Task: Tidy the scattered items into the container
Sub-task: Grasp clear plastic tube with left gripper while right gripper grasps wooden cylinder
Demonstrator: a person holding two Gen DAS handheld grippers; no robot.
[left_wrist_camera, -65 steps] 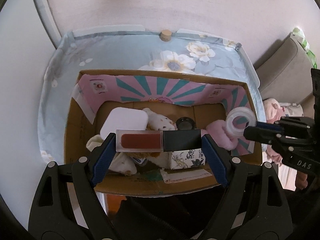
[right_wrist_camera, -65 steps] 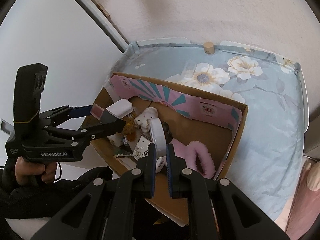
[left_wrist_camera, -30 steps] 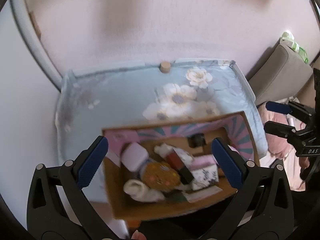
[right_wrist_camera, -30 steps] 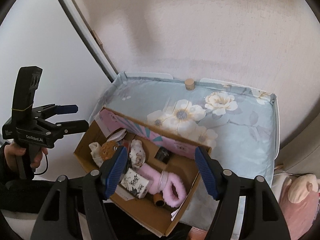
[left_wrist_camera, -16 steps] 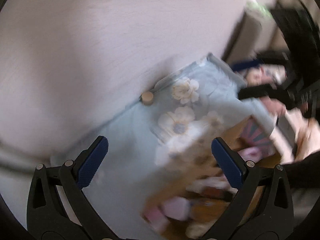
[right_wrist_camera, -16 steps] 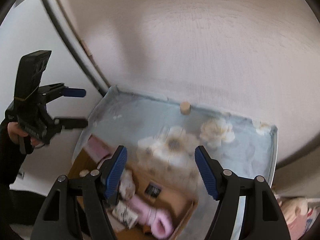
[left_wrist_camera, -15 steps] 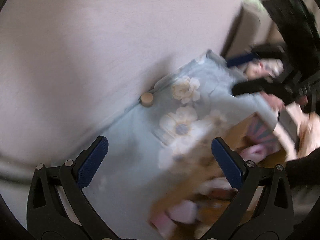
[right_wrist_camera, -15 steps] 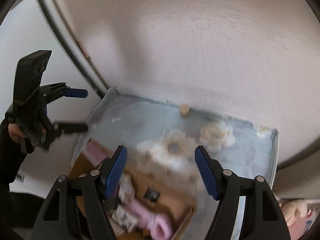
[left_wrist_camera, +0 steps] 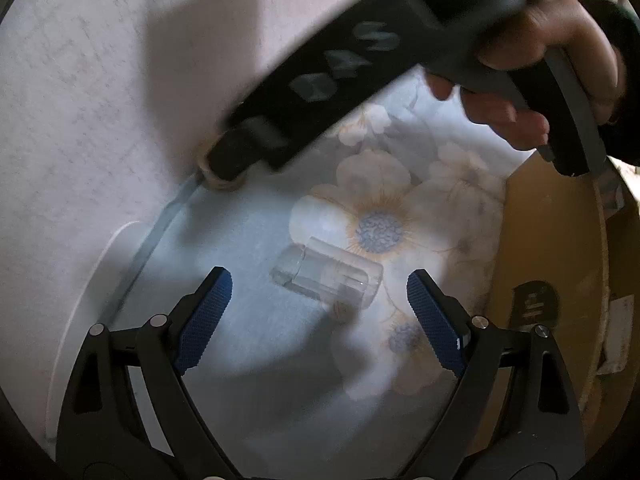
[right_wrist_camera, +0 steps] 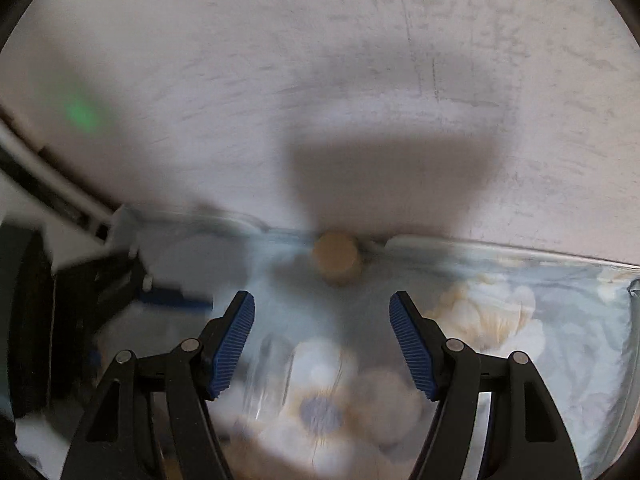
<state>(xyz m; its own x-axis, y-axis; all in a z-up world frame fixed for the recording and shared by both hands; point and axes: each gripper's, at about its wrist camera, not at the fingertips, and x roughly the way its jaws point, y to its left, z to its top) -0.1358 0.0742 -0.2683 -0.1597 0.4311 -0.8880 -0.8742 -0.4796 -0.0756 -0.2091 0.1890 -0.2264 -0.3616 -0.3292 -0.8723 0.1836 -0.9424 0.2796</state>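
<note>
A clear glass bottle (left_wrist_camera: 327, 276) lies on its side on the blue floral cloth (left_wrist_camera: 248, 320). My left gripper (left_wrist_camera: 318, 306) is open and empty, low over the cloth, with the bottle between and just beyond its fingertips. A small cork (right_wrist_camera: 337, 258) stands at the cloth's far edge against the wall; it is partly hidden in the left wrist view (left_wrist_camera: 218, 178). My right gripper (right_wrist_camera: 322, 340) is open and empty, a short way in front of the cork. The bottle shows blurred in the right wrist view (right_wrist_camera: 272, 376). The cardboard box (left_wrist_camera: 552, 264) is at the right.
A pale wall (right_wrist_camera: 320, 80) rises right behind the cloth. The right gripper's body and the hand holding it (left_wrist_camera: 508, 92) cross the top of the left wrist view. The left gripper's body (right_wrist_camera: 80, 292) is at the left of the right wrist view.
Both grippers have let go of their items over the box, opened, and moved forward and down: the left to the glass bottle, the right toward the cork by the wall.
</note>
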